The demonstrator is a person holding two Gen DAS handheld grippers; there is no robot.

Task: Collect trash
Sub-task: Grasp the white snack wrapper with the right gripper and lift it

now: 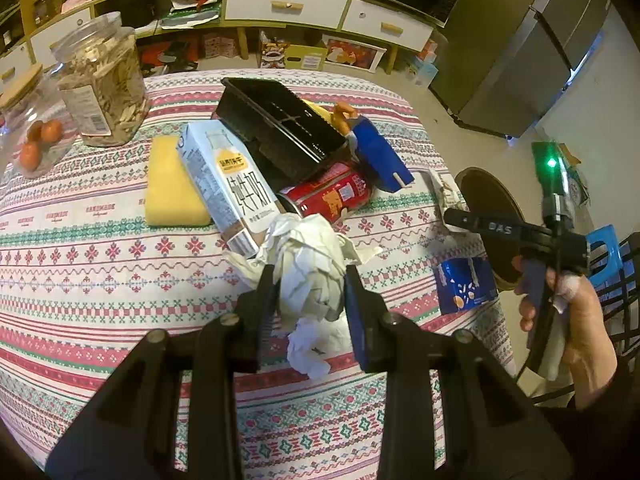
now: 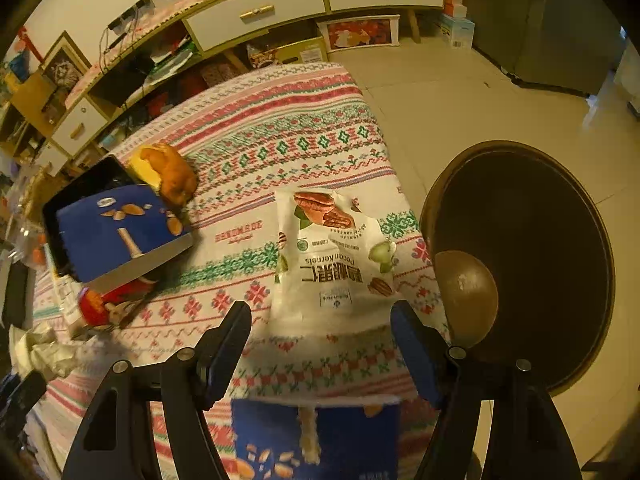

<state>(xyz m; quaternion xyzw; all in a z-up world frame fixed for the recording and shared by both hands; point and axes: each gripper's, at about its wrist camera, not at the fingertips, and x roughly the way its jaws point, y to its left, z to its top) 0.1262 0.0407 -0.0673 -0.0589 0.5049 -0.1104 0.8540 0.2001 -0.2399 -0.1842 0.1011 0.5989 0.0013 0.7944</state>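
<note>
My left gripper (image 1: 308, 280) is shut on a crumpled white paper ball (image 1: 308, 264) over the patterned tablecloth (image 1: 100, 264). Behind it lie a white milk carton (image 1: 228, 184), a red can (image 1: 328, 192), a black plastic tray (image 1: 280, 124) and a blue carton (image 1: 380, 152). My right gripper (image 2: 320, 316) is open, its fingers on either side of a white pecan snack bag (image 2: 332, 256) at the table's edge. A small blue carton (image 2: 316, 440) lies right below it. A dark round bin (image 2: 528, 248) stands on the floor to the right. The right gripper also shows in the left wrist view (image 1: 452, 216).
A yellow sponge (image 1: 172, 184), a clear jar of dried slices (image 1: 104, 84) and a jar with orange fruit (image 1: 36, 136) stand at the left of the table. A bread piece (image 2: 172, 176) lies by the tray. A blue stool (image 1: 608, 248) stands at the right.
</note>
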